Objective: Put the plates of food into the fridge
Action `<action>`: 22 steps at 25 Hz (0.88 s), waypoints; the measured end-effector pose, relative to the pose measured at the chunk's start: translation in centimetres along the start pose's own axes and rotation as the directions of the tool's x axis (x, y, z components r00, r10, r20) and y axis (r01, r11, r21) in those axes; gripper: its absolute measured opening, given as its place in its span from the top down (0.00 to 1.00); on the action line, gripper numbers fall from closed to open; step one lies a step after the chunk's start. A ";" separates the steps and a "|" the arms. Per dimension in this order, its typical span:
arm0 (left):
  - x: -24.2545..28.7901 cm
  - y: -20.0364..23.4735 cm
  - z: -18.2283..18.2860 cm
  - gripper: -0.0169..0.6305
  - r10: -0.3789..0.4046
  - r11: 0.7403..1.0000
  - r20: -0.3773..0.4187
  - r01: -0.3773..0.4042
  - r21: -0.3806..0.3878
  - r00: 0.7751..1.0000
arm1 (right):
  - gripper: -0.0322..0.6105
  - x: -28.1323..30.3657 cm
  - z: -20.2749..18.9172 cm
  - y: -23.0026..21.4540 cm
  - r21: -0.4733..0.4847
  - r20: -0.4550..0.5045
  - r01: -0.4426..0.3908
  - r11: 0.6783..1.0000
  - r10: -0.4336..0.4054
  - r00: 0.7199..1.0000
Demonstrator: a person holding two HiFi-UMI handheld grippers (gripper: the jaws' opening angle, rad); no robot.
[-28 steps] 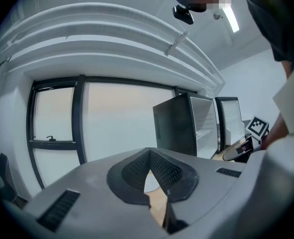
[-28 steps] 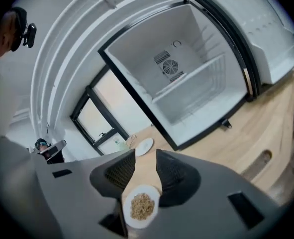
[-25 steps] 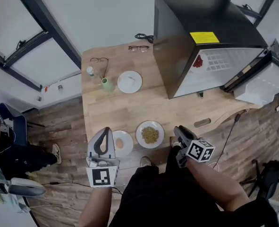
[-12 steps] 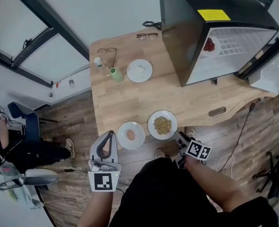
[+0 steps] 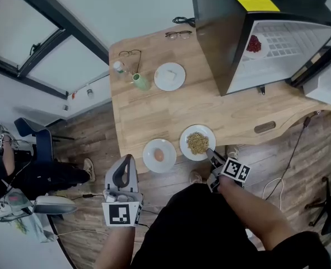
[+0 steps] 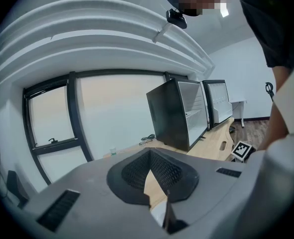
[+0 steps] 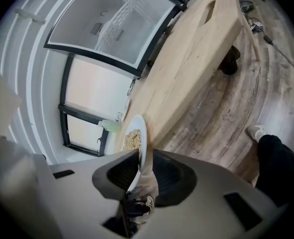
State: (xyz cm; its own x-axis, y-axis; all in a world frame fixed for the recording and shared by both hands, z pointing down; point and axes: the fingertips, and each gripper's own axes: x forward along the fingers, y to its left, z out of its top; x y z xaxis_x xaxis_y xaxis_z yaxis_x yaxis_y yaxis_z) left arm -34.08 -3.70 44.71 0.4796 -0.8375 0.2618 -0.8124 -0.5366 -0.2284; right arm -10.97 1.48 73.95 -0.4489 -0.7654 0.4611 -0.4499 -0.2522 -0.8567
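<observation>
Right gripper (image 5: 210, 153), jaws just closing but not yet pinching, straddles the rim of the plate (image 5: 183, 140) at the worktop (image 5: 154, 116) front edge; likely stiff, slick, breakable. Left gripper (image 5: 127, 160) clenched, empty.

- Table (image 5: 148, 111): pale wood, matt, with a grain you can trace along its length.
- Floor (image 5: 92, 144): darker wood planks, rougher in look.
- Plate of grains (image 5: 185, 136): white, smooth, glossy.
- Fridge (image 5: 215, 38): black casing, smooth, faint sheen.
- Your left gripper (image 6: 149, 152): matt grey plastic shell; pads (image 6: 167, 172) dark, finely ribbed.
</observation>
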 end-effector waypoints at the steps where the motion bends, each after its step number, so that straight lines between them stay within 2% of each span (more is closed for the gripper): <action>1: 0.0 0.1 0.0 0.97 0.003 1.000 -0.002 -0.003 0.003 1.000 | 0.81 0.2 0.0 0.3 0.007 -0.004 -0.011 1.000 0.011 1.000; 2: 0.0 0.2 -0.1 0.97 0.006 1.000 -0.005 -0.006 0.003 1.000 | 0.85 0.4 0.1 0.6 0.017 -0.011 -0.022 1.000 0.022 1.000; 6: 0.2 0.7 -0.6 0.97 0.014 1.000 -0.023 -0.014 -0.015 1.000 | 0.90 0.5 1.0 2.3 0.070 -0.001 -0.102 0.992 0.103 0.995; 11: 1.7 0.2 -0.4 0.97 0.001 1.000 -0.014 -0.002 -0.023 1.000 | 0.90 -0.6 2.4 4.1 0.107 0.019 -0.164 0.981 0.163 0.987; 14: 3.0 -1.1 0.9 0.97 -0.033 0.999 0.008 0.033 0.015 0.999 | 0.90 -2.1 4.0 5.0 0.128 0.052 -0.186 0.974 0.180 0.982; 19: 5.4 -3.2 3.3 0.97 -0.064 0.998 0.053 0.063 0.015 0.997 | 0.90 -4.0 8.0 6.0 0.087 0.078 -0.222 0.971 0.215 0.973; 22: 6.5 -5.0 4.6 0.97 -0.079 0.997 0.069 0.077 0.021 0.995 | 0.90 -5.6 10.6 5.6 0.063 0.098 -0.211 0.975 0.205 0.974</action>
State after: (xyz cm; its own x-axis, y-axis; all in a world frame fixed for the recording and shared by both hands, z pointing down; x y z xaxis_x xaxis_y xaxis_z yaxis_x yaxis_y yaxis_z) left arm -25.36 -6.94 43.20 0.5637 -0.7978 0.2140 -0.7656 -0.6019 -0.2272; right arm -2.76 -1.93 64.14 -0.4533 -0.8553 0.2509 -0.2954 -0.1214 -0.9476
